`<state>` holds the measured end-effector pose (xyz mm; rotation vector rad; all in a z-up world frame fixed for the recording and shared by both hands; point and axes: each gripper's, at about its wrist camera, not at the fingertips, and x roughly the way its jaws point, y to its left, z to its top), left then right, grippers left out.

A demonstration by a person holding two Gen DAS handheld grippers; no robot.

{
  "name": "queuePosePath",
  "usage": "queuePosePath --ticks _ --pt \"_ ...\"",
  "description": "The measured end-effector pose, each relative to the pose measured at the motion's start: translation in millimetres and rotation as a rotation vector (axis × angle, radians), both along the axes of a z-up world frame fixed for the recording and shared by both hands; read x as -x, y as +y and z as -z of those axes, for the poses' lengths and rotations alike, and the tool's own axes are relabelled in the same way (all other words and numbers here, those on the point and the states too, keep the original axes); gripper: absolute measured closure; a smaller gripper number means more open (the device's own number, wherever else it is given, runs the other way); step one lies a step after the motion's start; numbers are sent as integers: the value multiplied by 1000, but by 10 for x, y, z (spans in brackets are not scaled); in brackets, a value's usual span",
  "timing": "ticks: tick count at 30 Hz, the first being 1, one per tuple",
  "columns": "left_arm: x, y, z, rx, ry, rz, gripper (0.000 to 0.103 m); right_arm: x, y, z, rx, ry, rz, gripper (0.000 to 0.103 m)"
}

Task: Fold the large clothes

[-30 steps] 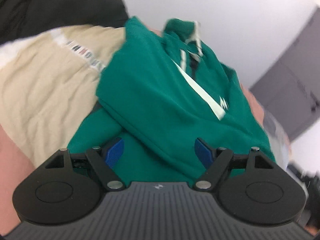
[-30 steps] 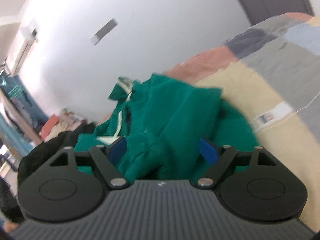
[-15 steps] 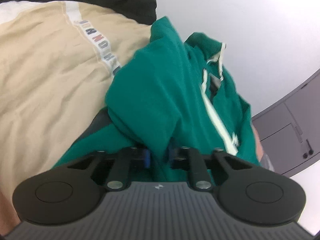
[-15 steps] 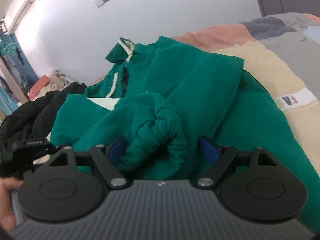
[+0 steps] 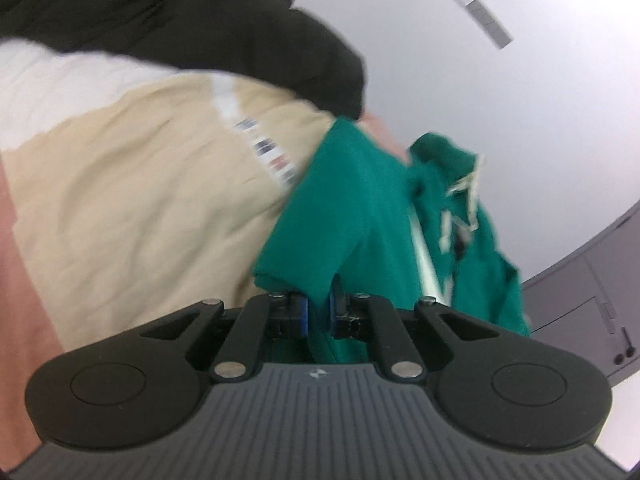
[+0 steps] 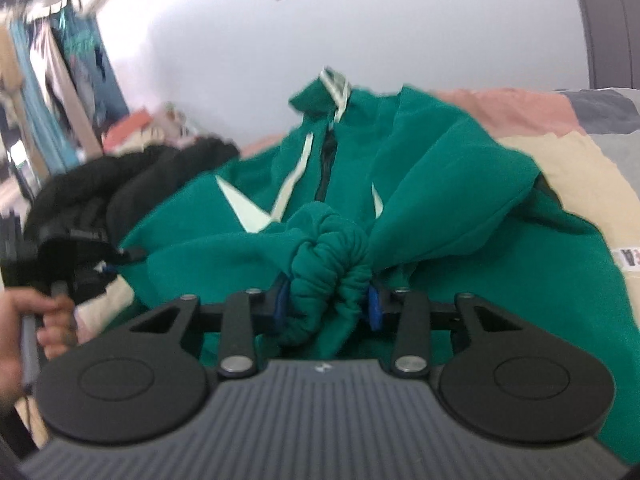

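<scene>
- Left gripper: pads pressed together on a fold of the green jacket.
- Right gripper: jaws just closed, pinching the jacket's bunched cuff.
- Jacket lies on the beige bedspread.

A matt, fleecy green cloth is seen in the hoodie, ribbed and gathered at its cuff. The bedspread at left is of creased beige cloth. Matt black plastic forms the right gripper.
</scene>
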<state>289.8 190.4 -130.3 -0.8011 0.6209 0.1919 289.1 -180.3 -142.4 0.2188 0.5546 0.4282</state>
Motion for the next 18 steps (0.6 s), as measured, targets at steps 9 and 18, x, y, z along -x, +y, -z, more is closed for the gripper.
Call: queuePosePath --ticks 9,18 --pt "4 -35 -43 -74 63 36 44 -74 -33 108 -29 53 9 55" --pt "350 -307 -386 -204 72 46 28 140 -5 -121 3 -78 28 28"
